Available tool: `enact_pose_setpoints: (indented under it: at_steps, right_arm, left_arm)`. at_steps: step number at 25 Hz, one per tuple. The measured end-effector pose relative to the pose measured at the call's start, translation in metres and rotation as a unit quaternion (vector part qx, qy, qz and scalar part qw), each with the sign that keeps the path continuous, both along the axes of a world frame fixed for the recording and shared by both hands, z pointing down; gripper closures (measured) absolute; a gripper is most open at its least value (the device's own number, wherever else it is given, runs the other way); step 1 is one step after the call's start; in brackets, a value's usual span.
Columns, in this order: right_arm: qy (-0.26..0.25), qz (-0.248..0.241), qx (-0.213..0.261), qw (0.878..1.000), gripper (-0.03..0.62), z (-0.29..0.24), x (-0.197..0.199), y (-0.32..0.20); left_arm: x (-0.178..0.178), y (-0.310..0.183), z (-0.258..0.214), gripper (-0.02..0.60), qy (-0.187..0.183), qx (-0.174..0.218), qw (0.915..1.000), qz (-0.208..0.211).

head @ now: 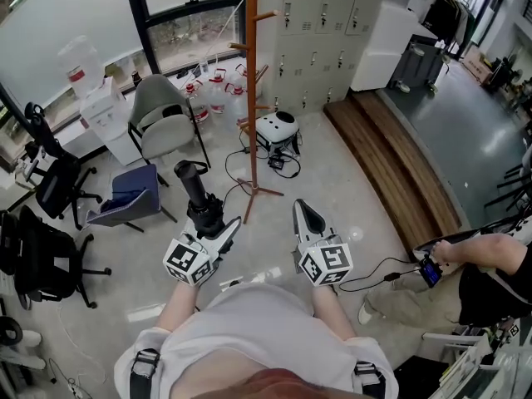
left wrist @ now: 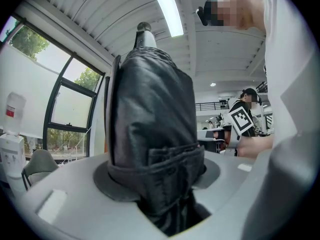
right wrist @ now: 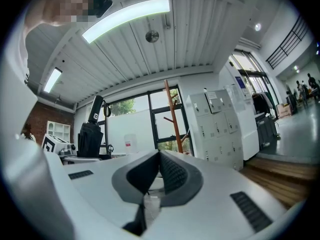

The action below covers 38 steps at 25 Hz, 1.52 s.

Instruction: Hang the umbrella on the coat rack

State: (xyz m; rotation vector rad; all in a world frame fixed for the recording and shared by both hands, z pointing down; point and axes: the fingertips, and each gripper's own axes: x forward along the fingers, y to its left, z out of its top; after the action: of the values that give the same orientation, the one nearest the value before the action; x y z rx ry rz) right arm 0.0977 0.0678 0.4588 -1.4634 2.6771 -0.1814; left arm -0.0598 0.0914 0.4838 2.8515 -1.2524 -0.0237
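Note:
A folded black umbrella [head: 198, 191] stands upright between the jaws of my left gripper [head: 212, 223], which is shut on its lower part. In the left gripper view the umbrella [left wrist: 150, 129] fills the middle and hides the jaw tips. My right gripper [head: 302, 210] is level beside it, to the right, shut and empty; its pads meet at the tip [right wrist: 159, 155]. The orange wooden coat rack [head: 252, 81] stands on the floor ahead, between the two grippers. From the right gripper view I see the umbrella [right wrist: 91, 131] at the left and the coat rack [right wrist: 172, 115] further off.
A grey chair [head: 162, 115] and water bottles [head: 218, 90] stand left of the rack. A white device [head: 277, 129] with cables lies by its base. Lockers [head: 320, 32] and a wooden step [head: 399, 173] are at the right. A seated person [head: 465, 273] is at the far right.

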Motion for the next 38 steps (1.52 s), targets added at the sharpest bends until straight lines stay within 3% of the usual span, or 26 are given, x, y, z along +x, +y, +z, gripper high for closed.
enact_pose_setpoints:
  at_steps: [9, 21, 28, 38]
  right_arm:
    - [-0.010, -0.021, -0.003, 1.000, 0.585, 0.005, 0.019, -0.005]
    - [-0.019, -0.028, -0.010, 0.999, 0.585, 0.013, 0.015, -0.040]
    - [-0.003, -0.015, -0.010, 1.000, 0.585, 0.026, 0.003, -0.089]
    - [0.017, 0.019, -0.008, 1.000, 0.585, 0.009, -0.046, -0.207]
  left_arm:
    - [0.015, 0.000, -0.001, 0.331, -0.005, -0.002, 0.9997, -0.023]
    - [0.006, -0.027, 0.000, 0.331, -0.005, -0.007, 0.9989, -0.047]
    - [-0.009, -0.081, 0.016, 0.331, -0.002, -0.003, 0.9994, -0.035]
    - [-0.054, -0.205, 0.003, 0.331, 0.000, 0.003, 1.0000, 0.006]
